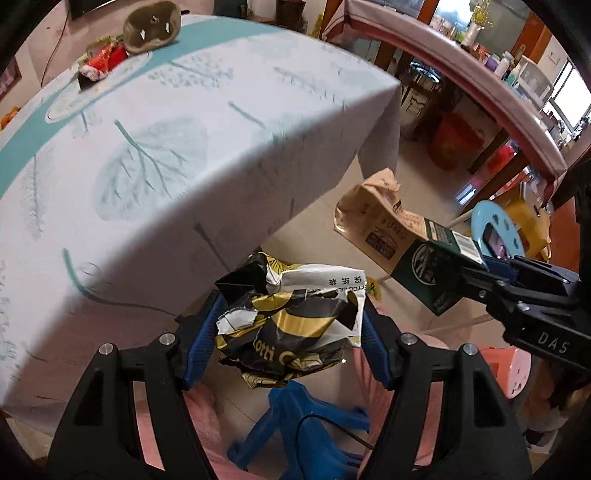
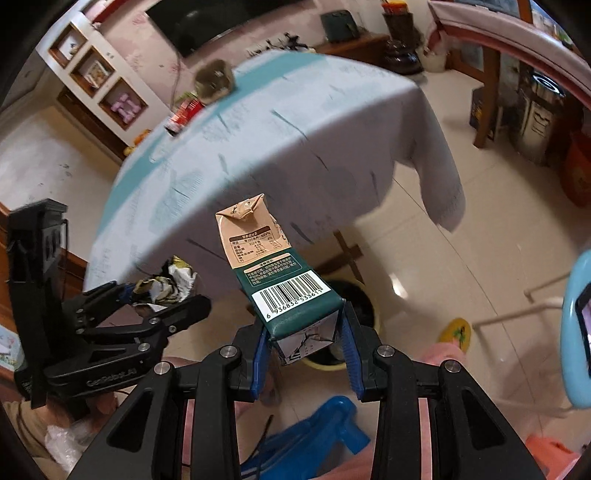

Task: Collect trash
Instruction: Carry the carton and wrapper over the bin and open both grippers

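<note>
Left gripper [image 1: 288, 332]: fingers clenched on a crumpled wrapper [image 1: 291, 325], wedged between the pads. Right gripper [image 2: 304, 339]: fingers clenched on a milk carton [image 2: 275, 269], gripped only at its base, body projecting ahead. Risk: the carton may pivot or slip out, given the end-only hold.

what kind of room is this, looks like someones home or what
Most likely a lived-in living or dining room at home: a table under a leaf-print tablecloth, a wall-mounted TV beside built-in shelves, and plastic stools on a tiled floor.
</note>
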A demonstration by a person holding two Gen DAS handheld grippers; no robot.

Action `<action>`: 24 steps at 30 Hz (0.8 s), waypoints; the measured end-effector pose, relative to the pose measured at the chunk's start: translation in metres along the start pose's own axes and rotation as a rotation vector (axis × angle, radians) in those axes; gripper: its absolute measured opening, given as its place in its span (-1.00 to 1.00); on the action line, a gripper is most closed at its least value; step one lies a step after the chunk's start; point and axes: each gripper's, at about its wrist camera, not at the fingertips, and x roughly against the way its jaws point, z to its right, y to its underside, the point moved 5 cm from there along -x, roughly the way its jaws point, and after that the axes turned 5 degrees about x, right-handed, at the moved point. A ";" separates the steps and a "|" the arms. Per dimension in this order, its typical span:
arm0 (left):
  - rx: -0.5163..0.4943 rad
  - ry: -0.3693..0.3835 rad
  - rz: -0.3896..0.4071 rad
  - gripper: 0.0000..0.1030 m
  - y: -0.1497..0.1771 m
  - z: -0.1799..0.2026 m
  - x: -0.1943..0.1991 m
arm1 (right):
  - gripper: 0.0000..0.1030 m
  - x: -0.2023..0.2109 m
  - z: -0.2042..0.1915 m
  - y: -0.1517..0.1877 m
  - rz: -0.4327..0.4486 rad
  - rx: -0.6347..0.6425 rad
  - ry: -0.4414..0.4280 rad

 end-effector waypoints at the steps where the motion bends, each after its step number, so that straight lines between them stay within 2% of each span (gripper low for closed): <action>1: -0.001 -0.006 -0.002 0.29 0.003 0.001 -0.008 | -0.33 -0.008 0.005 0.005 -0.013 -0.004 0.007; 10: -0.052 -0.075 -0.050 0.30 0.024 0.002 -0.099 | -0.33 -0.101 0.048 0.040 -0.157 -0.076 0.059; 15: -0.096 -0.116 -0.045 0.31 0.028 0.002 -0.137 | -0.33 -0.147 0.064 0.055 -0.220 -0.132 0.067; 21: -0.136 -0.149 -0.044 0.32 0.032 0.001 -0.162 | -0.33 -0.190 0.070 0.057 -0.265 -0.187 0.055; 24: -0.147 -0.150 -0.036 0.33 0.028 -0.001 -0.166 | -0.33 -0.207 0.065 0.045 -0.262 -0.191 0.044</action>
